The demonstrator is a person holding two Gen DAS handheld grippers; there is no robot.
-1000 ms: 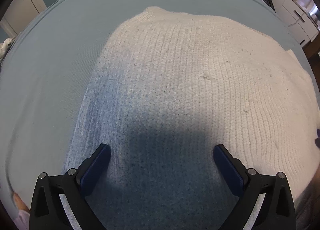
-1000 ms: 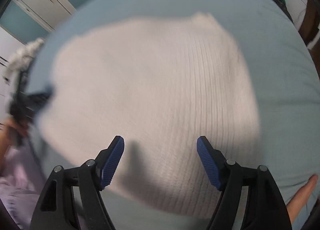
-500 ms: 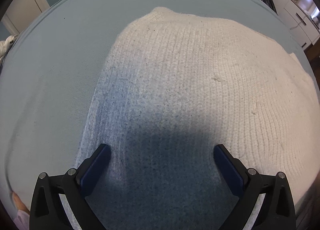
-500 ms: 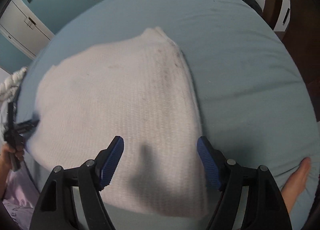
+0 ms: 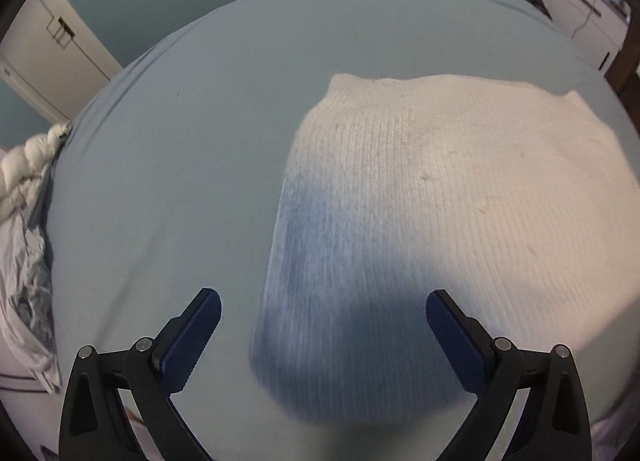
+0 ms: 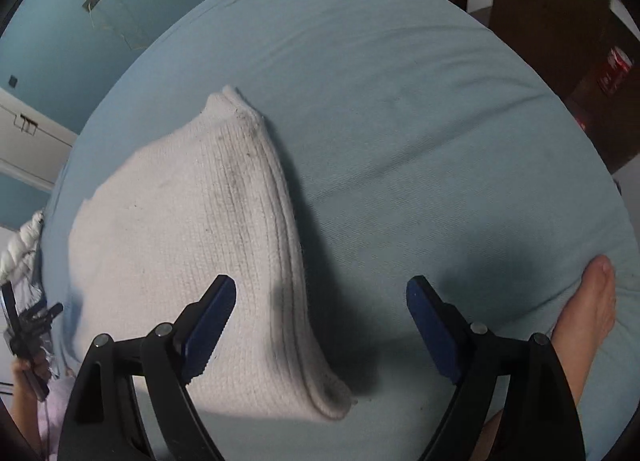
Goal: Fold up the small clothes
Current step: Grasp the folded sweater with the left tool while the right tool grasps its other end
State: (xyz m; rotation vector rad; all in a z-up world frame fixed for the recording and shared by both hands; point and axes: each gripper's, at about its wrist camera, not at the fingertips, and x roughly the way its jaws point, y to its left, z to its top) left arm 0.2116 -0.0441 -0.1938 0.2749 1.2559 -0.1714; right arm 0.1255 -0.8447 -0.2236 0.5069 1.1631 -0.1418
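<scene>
Item: white knit garment (image 5: 460, 197), folded, lay centre-right on bed (image 5: 180, 181); soft, light (judged), best pinched at thick folded edge. Left gripper (image 5: 323, 335), right gripper (image 6: 320, 319): both released, empty.

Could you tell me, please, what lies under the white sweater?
The sweater lies flat on the light blue sheet, which shows all round it. Whatever is between them is covered and cannot be seen.

Left claw (image 5: 323, 335) agape — white sweater (image 5: 432, 221), bedsheet (image 5: 180, 181)
</scene>
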